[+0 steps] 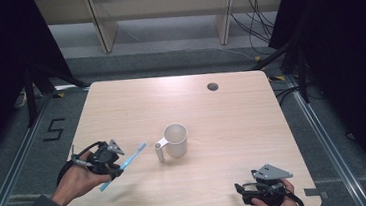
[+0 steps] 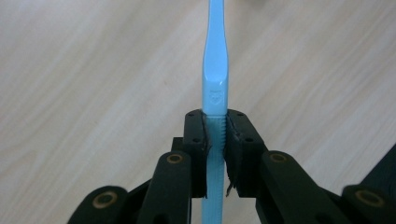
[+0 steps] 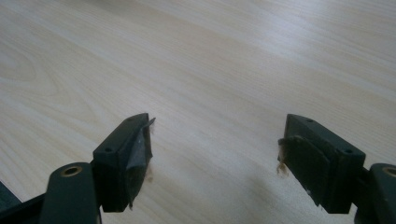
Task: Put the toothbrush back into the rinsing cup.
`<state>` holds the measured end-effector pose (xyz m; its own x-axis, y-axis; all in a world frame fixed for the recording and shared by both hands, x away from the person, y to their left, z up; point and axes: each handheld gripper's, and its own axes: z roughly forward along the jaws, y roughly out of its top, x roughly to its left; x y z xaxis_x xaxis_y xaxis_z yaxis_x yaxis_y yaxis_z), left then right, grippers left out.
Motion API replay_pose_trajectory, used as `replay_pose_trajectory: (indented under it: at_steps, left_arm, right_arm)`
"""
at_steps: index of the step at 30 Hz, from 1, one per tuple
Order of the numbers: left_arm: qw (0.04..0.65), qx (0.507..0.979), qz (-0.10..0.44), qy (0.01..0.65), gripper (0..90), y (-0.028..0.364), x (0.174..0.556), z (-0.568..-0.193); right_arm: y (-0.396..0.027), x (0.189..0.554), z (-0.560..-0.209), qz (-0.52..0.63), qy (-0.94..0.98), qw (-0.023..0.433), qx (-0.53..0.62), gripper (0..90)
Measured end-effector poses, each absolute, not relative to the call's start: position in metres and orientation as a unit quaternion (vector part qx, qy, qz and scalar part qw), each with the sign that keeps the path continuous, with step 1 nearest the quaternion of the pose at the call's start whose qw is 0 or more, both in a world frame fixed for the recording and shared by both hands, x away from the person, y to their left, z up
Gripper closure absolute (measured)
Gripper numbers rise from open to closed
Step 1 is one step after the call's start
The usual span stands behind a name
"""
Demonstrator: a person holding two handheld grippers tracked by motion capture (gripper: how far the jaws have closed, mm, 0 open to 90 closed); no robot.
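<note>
Fingers of the left gripper (image 2: 215, 135) pinch the long light blue plastic toothbrush (image 2: 214, 70) by its handle, up off the pale wooden counter (image 1: 233, 123), likely to drop it into the white mug (image 1: 175, 140). Right gripper (image 3: 215, 158) waits, wide open, holding nothing.

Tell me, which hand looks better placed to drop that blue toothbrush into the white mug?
The left. Its left gripper is already shut on the toothbrush, close beside the mug. The right gripper sits open near the table's front edge, holding nothing.
</note>
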<state>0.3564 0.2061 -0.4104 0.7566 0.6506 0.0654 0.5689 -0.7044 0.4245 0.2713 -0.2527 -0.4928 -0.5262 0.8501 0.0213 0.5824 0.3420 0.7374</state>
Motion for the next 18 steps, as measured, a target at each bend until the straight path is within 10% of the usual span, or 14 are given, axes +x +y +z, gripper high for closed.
replay_pose_trajectory:
  at_steps: [18]
  left_arm:
    - [0.425, 0.808, 0.182, 0.364, 78.4, 0.215, 0.356, -0.395]
  right_arm:
    - [-0.254, 0.272, -0.491, 0.356, 0.800, 0.193, 0.443, 25.1]
